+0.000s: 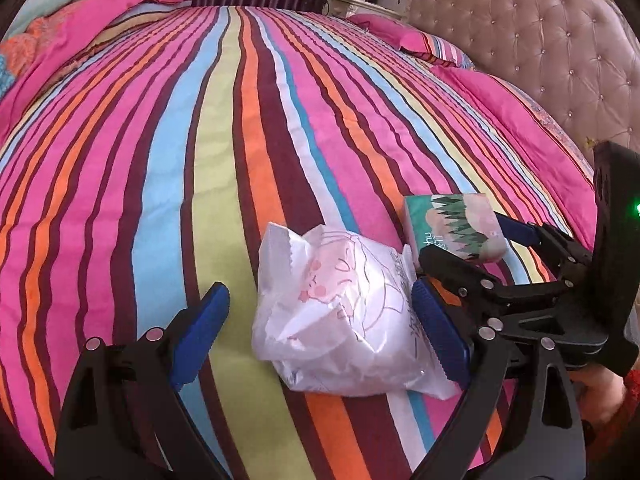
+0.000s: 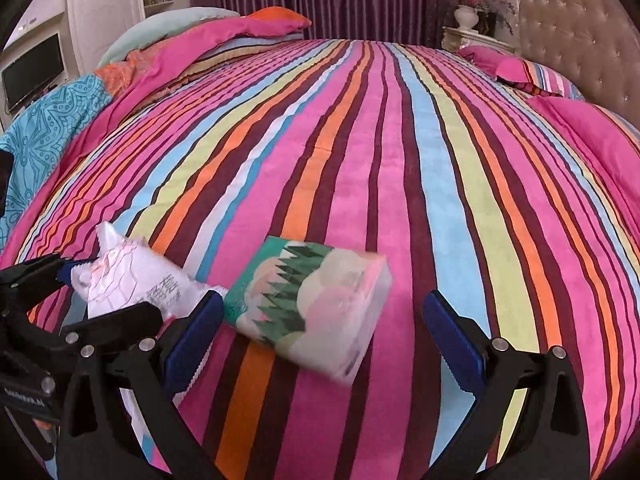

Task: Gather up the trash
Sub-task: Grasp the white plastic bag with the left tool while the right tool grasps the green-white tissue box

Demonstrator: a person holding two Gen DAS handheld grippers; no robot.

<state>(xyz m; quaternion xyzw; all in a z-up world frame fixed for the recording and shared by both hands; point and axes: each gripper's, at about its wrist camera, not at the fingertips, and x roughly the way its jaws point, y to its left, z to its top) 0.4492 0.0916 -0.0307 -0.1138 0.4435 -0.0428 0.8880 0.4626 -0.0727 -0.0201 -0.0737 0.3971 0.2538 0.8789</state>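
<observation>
Two pieces of trash lie side by side on the striped bed cover (image 1: 248,128), close to the near edge of the bed: a crumpled white plastic bag (image 1: 340,320) with a pink cartoon print, and just beside it, toward the headboard (image 1: 540,52) side, a small tissue pack (image 2: 308,312) printed in green and pale pink.

Both claws are at the reach step, with nothing gripped yet. The left claw (image 1: 320,332) is spread wide and straddles the white bag, one blue pad on each side; the headboard-side pad looks to be at or very near the bag's edge, the other stands clear of it. The right claw (image 2: 320,340) is likewise spread, with the tissue pack between its pads; the pack sits nearer the pad on the bag's side, and whether it touches that pad I cannot tell.

Next, I judge, each claw has to settle lower around its item and then press together. The bag is soft and puffy, so the pads need to bite into its bulk rather than a loose corner. The tissue pack lies skewed across the right claw's gap, so it may want centring first, or it could twist out.
</observation>
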